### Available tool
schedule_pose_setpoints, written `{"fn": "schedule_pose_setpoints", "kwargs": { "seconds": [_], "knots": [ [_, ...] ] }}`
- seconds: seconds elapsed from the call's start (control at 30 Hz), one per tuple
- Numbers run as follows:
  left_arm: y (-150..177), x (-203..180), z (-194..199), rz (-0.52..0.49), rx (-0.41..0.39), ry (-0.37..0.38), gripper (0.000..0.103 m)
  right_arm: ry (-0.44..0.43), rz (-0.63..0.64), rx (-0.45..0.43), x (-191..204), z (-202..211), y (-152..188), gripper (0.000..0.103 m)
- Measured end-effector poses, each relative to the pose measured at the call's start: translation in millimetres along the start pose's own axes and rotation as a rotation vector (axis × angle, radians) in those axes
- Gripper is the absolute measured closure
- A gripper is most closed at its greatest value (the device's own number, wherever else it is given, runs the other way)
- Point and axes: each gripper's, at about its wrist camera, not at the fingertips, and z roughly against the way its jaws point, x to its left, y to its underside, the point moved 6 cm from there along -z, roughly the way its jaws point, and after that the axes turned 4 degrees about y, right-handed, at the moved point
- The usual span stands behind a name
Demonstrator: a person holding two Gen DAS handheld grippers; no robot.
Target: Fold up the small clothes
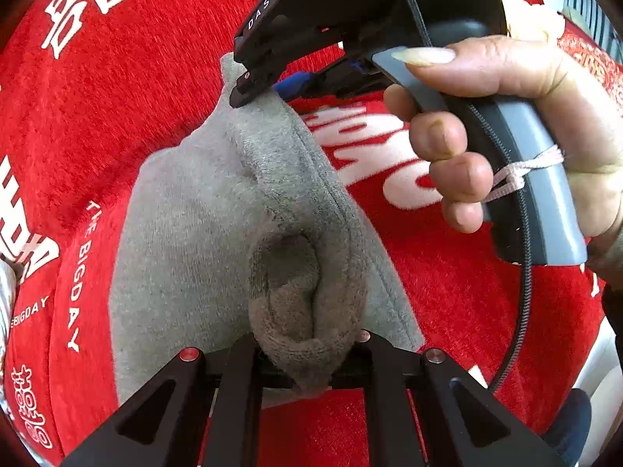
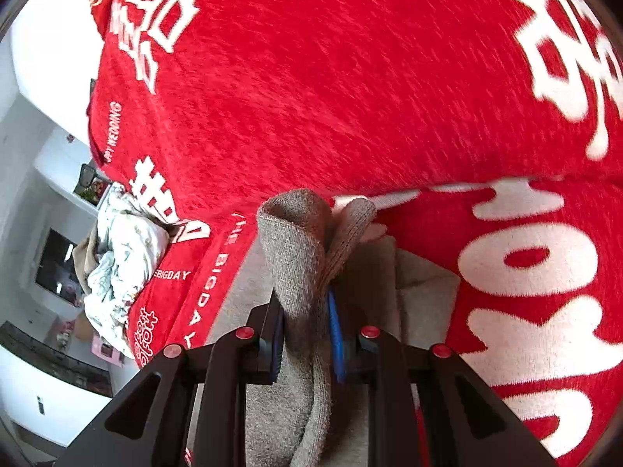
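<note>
Red plush cover [image 1: 175, 78] with white lettering is spreading over the whole surface, cannot tell if bed or worktop under it; room furniture is showing at the left edge of the right wrist view. Grey fleece garment [image 1: 187, 225] is lying on the cover, half gathered, one edge being lifted at both ends. Fold looks like it is just getting under way: no flat, finished fold is showing yet, laying over and smoothing left. Left claw [image 1: 307, 354] is clamping a bunched corner of the garment, jaws together on it. Right claw [image 2: 307, 334] is pinching the opposite corner, fabric curling above its tips. A crumpled pale printed cloth [image 2: 124, 249] is waiting aside, well apart.
</note>
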Motion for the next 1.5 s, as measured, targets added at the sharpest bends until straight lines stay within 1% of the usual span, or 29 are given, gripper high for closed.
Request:
{"fn": "schedule_pose_setpoints", "kwargs": {
  "seconds": [0.07,0.2,0.3,0.37,0.47,0.6,0.7,0.77,0.8,0.83,0.87,0.9,0.93,0.97,1.0,1.03,1.07,1.13,1.17,1.23,1.3,1.37,1.4,1.47,1.5],
  "knots": [
    [5,-3,-8,0.0,0.023,-0.006,0.093,0.007,-0.024,0.011,-10,-7,5,0.081],
    [7,-7,-8,-0.018,0.026,-0.023,0.093,-0.01,-0.072,0.011,-23,-14,11,0.081],
    [3,-10,0,-0.024,0.013,-0.032,0.093,-0.056,-0.065,-0.01,-16,-9,7,0.081],
    [2,-16,0,-0.033,0.012,-0.042,0.093,-0.066,-0.045,-0.023,-11,-5,3,0.081],
    [5,-20,-8,-0.035,0.035,-0.041,0.093,-0.05,-0.059,-0.02,-21,-6,6,0.081],
    [10,-22,-14,-0.048,0.037,-0.038,0.093,-0.032,-0.157,-0.008,-56,-14,21,0.081],
    [13,-23,-12,-0.054,0.028,-0.031,0.093,-0.021,-0.17,-0.01,-62,-19,26,0.081],
    [13,-20,-11,-0.04,0.03,-0.007,0.093,-0.017,-0.173,-0.014,-63,-19,27,0.079],
    [13,-19,-10,-0.032,0.031,0.002,0.089,-0.004,-0.169,-0.012,-63,-18,26,0.078],
    [13,-16,-10,-0.024,0.034,0.015,0.085,0.008,-0.164,-0.011,-63,-17,26,0.071],
    [14,-12,-10,-0.005,0.042,0.067,0.065,0.028,-0.16,-0.012,-63,-16,26,0.058],
    [15,-11,-8,0.013,0.048,0.107,0.033,0.067,-0.151,-0.012,-64,-12,27,0.048],
    [17,-9,-5,0.033,0.047,0.141,0.019,0.086,-0.148,-0.018,-63,-10,26,0.032],
    [20,-4,5,0.058,0.016,0.157,0.009,0.108,-0.142,-0.037,-63,-3,27,0.031],
    [22,-1,13,0.069,-0.017,0.158,0.009,0.13,-0.132,-0.065,-61,9,27,0.031],
    [24,1,21,0.069,-0.038,0.169,0.009,0.132,-0.126,-0.079,-58,16,27,0.031],
    [28,1,30,0.061,-0.042,0.2,0.009,0.125,-0.112,-0.098,-52,24,27,0.031],
    [29,6,43,0.065,-0.064,0.254,0.009,0.08,-0.063,-0.129,-32,40,28,0.031],
    [27,13,54,0.078,-0.099,0.271,0.009,0.051,-0.034,-0.132,-20,44,30,0.031],
    [21,29,60,0.102,-0.13,0.269,0.009,-0.016,0.02,-0.105,3,42,36,0.03],
    [13,54,55,0.159,-0.134,0.271,0.009,-0.049,0.034,-0.056,15,28,42,0.03],
    [12,79,41,0.216,-0.118,0.245,0.009,-0.028,0.024,-0.014,12,13,47,0.03],
    [14,93,33,0.245,-0.103,0.215,0.009,0.016,0.009,0.004,2,4,50,0.03],
    [24,116,20,0.297,-0.075,0.178,0.009,0.068,-0.027,0.017,-15,-3,55,0.031],
    [31,121,13,0.315,-0.048,0.162,0.009,0.073,-0.047,0.006,-23,-4,57,0.031]
  ]
}}
